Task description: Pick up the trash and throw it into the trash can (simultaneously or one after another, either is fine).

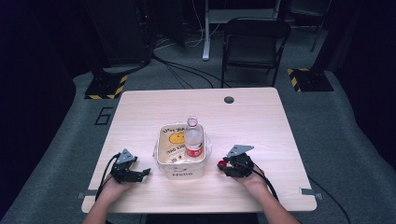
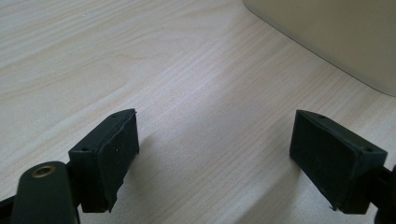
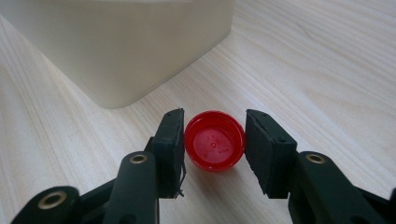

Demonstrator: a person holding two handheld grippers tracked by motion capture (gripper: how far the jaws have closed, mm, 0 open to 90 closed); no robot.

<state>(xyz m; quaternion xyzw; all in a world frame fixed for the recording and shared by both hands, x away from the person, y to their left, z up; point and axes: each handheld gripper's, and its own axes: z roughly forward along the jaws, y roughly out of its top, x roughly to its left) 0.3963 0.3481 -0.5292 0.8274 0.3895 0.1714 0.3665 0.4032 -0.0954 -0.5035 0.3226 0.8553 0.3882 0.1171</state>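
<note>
High view: the right hand-held gripper is sitting on the bench just right of the tub, pinching a red cap, prob. off the open bottle standing in the tub.

Left gripper view: the left hand-held gripper is idling w/ jaws wide, nothing between, resting low out of the way.

Right gripper view: pads are pressing the cap's sides, cap lying open side up on the wood, so it's gripped for a lift.

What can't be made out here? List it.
- Bin print: too small in the high view.
- Bottle base: hidden by the bin wall.
- Bin: cut off by the top edge in both gripper views.
- Cap underside: faces the table, between the right gripper jaws.
</note>
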